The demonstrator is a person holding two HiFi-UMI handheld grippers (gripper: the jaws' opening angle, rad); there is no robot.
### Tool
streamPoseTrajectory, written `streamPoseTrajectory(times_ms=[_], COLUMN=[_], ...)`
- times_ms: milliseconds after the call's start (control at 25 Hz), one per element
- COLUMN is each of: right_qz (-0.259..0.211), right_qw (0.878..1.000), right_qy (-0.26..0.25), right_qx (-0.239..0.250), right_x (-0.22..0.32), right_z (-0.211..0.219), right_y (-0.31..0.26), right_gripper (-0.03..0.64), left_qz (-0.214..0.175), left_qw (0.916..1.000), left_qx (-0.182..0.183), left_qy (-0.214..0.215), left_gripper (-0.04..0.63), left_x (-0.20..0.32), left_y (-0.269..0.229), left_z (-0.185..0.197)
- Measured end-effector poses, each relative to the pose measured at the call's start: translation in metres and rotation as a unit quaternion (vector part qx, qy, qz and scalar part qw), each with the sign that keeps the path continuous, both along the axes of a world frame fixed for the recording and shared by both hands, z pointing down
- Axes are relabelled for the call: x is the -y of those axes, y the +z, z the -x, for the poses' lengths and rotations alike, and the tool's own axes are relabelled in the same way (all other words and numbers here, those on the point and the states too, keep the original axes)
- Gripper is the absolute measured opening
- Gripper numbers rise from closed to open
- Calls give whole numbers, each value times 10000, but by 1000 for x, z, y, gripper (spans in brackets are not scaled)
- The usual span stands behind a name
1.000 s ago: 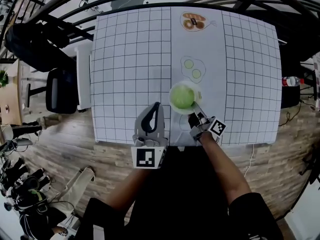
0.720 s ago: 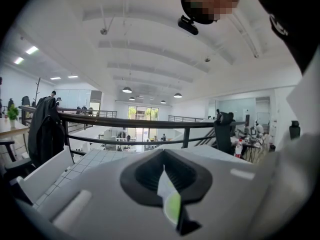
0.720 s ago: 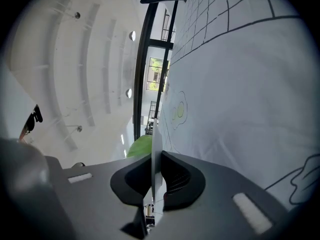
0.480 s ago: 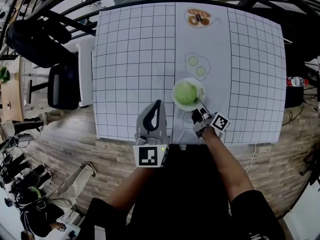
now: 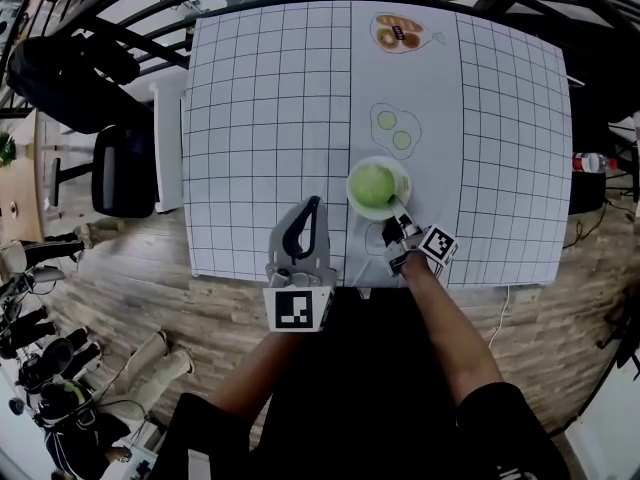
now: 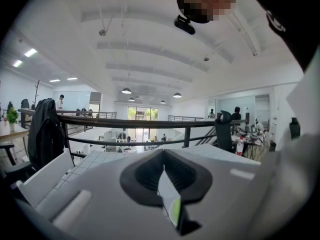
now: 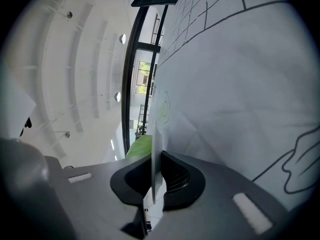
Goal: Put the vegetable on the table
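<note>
A round green vegetable [image 5: 373, 184] lies on a white plate [image 5: 351, 190] near the front of the gridded table [image 5: 260, 118]. My right gripper [image 5: 398, 218] is shut on the plate's near rim. In the right gripper view the thin white plate rim [image 7: 153, 149] is pinched between the dark pads, and the green vegetable [image 7: 140, 146] shows just behind it. I cannot tell whether the plate rests on the table. My left gripper [image 5: 314, 206] hangs over the table's front edge, left of the plate. It is shut, with nothing in it.
Printed food outlines mark the mat's middle strip: two green slices [image 5: 393, 130] beyond the plate and a bread picture [image 5: 398, 34] at the far end. A black chair [image 5: 120, 173] stands left of the table. A bottle [image 5: 590, 162] lies off its right edge. A dark railing curves behind.
The right gripper and the plate with the vegetable have sunk a little and shifted slightly. The left gripper has stayed where it was.
</note>
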State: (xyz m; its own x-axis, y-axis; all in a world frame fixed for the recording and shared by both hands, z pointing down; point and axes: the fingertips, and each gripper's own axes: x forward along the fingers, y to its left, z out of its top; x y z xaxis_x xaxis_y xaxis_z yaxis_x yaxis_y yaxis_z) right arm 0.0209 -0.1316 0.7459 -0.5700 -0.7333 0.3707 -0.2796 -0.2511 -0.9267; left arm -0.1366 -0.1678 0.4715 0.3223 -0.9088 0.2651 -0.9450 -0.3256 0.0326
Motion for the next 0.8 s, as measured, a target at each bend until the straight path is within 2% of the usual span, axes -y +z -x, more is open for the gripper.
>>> streamPoseTrajectory(times_ms=[120, 400, 640, 800], right_qz=[-117, -124, 181, 309], right_qw=[9996, 9996, 9992, 9987], right_qy=[117, 112, 323, 405], right_qx=[215, 242, 154, 96], right_x=[1, -1, -2, -3], right_z=[4, 3, 2, 3], right_y=[-2, 1, 7, 8], right_gripper=[21, 20, 17, 21], left_qz=[-30, -22, -109, -42], left_qw=[9999, 9999, 9994, 9997], left_qx=[26, 124, 286, 190], left_qy=[112, 109, 177, 149], left_gripper=[8, 8, 8, 8], left_x=[0, -3, -6, -8], left_y=[3, 0, -1, 0], left_z=[-5, -8, -8, -10])
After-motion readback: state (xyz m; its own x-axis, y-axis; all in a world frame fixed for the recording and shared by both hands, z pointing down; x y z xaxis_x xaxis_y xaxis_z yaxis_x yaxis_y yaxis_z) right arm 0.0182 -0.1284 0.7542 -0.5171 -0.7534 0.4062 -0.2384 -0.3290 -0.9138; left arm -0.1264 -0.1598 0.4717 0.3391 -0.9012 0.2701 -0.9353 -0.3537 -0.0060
